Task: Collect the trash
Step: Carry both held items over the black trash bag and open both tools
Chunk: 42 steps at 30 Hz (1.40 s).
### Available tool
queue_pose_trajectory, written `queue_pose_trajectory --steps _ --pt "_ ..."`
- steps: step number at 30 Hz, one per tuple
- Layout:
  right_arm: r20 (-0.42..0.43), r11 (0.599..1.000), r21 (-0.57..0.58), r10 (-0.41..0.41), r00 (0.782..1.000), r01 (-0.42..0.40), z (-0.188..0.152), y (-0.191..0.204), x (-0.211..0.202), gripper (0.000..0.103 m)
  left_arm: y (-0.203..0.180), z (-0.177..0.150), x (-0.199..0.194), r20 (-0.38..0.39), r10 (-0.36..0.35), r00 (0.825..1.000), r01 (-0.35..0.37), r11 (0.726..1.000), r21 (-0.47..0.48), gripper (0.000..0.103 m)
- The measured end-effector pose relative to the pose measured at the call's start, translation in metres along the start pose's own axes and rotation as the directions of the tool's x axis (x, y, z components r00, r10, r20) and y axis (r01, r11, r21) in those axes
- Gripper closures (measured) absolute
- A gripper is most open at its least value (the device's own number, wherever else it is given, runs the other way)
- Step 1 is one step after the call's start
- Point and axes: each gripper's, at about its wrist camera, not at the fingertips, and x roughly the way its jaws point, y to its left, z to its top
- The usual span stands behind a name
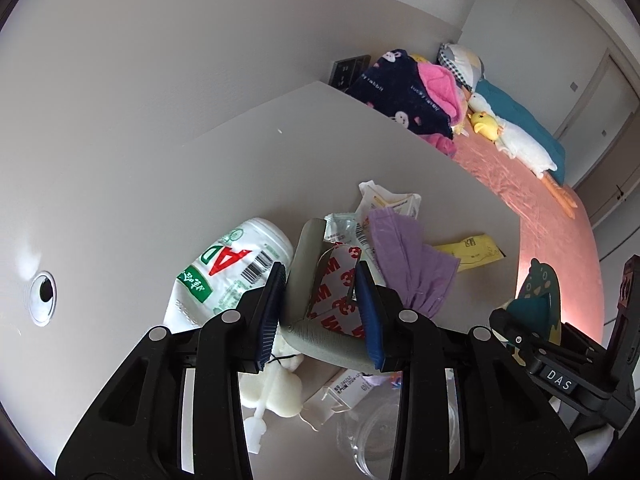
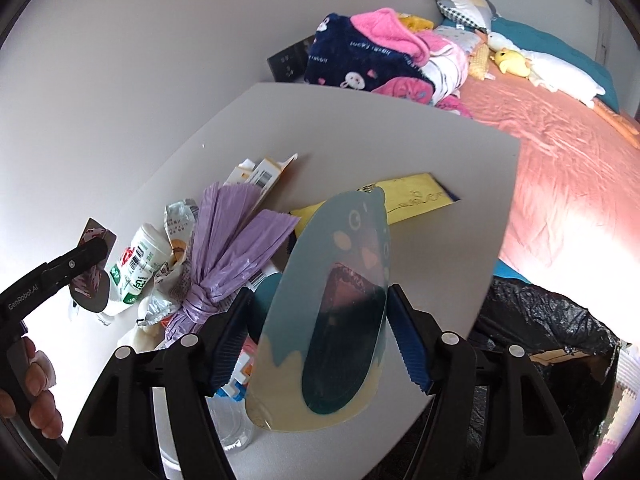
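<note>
Both grippers are mid-pickup. The left gripper [image 1: 320, 312] is clamped on a grey foam pad [image 1: 320, 292] with printed backing, at lower centre of its view. The right gripper [image 2: 320, 336] is clamped on a penguin-printed card [image 2: 332, 304]. More trash, including a purple bag [image 2: 228, 248] and a white bottle [image 1: 232, 268], lies on the table [image 2: 400, 136]. Next comes, likely, carrying both loads to the black-lined bin [image 2: 536, 320] at lower right, just past the table edge, where open room exists.

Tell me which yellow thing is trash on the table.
The flat yellow packet, behind the penguin card; the yellow duck plush is a toy on the bed.
</note>
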Motion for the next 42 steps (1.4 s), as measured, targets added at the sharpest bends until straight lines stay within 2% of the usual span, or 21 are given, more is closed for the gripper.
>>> queue_pose_trajectory --steps 14,23,30,36,38,41,42 --pt "0.076 0.996 0.080 -0.056 0.995 0.050 -0.025 -0.052 -0.062 0.034 -0.075 -0.012 -0.014 -0.005 -0.098 0.995 0.098 0.987 0.129 0.068" --pt "0.111 0.986 0.136 -0.115 0.987 0.099 -0.039 -0.085 -0.094 0.034 -0.127 -0.023 -0.017 -0.027 -0.175 0.984 0.177 0.961 0.212 0.068" --pt "0.128 0.974 0.186 -0.157 0.979 0.132 -0.050 -0.113 -0.115 0.034 -0.165 -0.034 -0.016 -0.063 -0.229 0.971 0.238 0.932 0.275 0.068" --pt "0.132 0.965 0.217 -0.178 0.975 0.147 -0.058 -0.136 -0.128 0.053 -0.195 -0.046 -0.012 -0.100 -0.268 0.958 0.286 0.902 0.323 0.068" --pt "0.127 0.964 0.234 -0.163 0.978 0.130 -0.061 -0.144 -0.131 0.075 -0.204 -0.049 -0.008 -0.114 -0.278 0.954 0.301 0.892 0.337 0.068" --pt "0.136 0.951 0.267 -0.196 0.971 0.154 -0.065 -0.155 -0.138 0.073 -0.219 -0.057 -0.002 -0.171 -0.297 0.940 0.341 0.863 0.374 0.064" --pt "0.143 0.948 0.277 -0.199 0.970 0.154 -0.066 -0.159 -0.142 0.069 -0.225 -0.060 0.001 -0.191 -0.299 0.935 0.351 0.852 0.389 0.057"
